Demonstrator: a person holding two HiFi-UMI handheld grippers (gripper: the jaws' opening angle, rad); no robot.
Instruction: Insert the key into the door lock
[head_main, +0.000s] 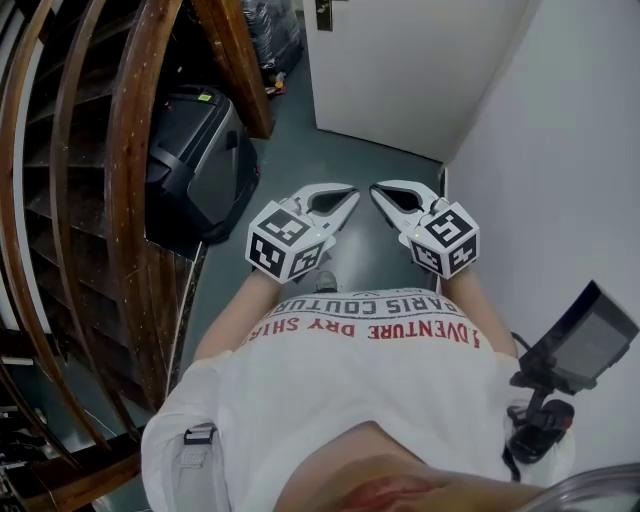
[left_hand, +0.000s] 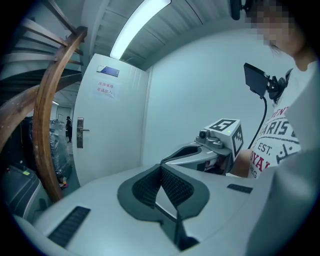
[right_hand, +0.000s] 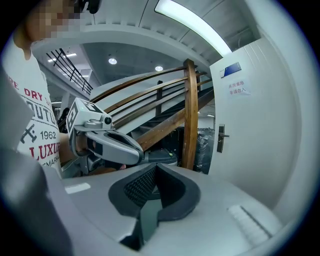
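A white door (head_main: 400, 70) stands shut ahead of me, at the end of a narrow passage. Its metal lock plate and handle (left_hand: 80, 132) sit at the door's left edge, also seen as the lock plate (right_hand: 220, 137) in the right gripper view and the plate (head_main: 325, 12) at the head view's top edge. My left gripper (head_main: 353, 191) and right gripper (head_main: 376, 189) hover side by side in front of my chest, pointing at the door and well short of it. Both are shut, the left gripper (left_hand: 161, 168) and right gripper (right_hand: 156, 167) with pads together and nothing between. No key shows in any view.
A curved wooden stair railing (head_main: 130, 200) runs along the left. A black case (head_main: 195, 160) stands on the floor beside it. A white wall (head_main: 560, 150) closes in the right side. Wrapped goods (left_hand: 55, 150) lie behind the railing. A small screen on a mount (head_main: 575, 345) hangs at my right.
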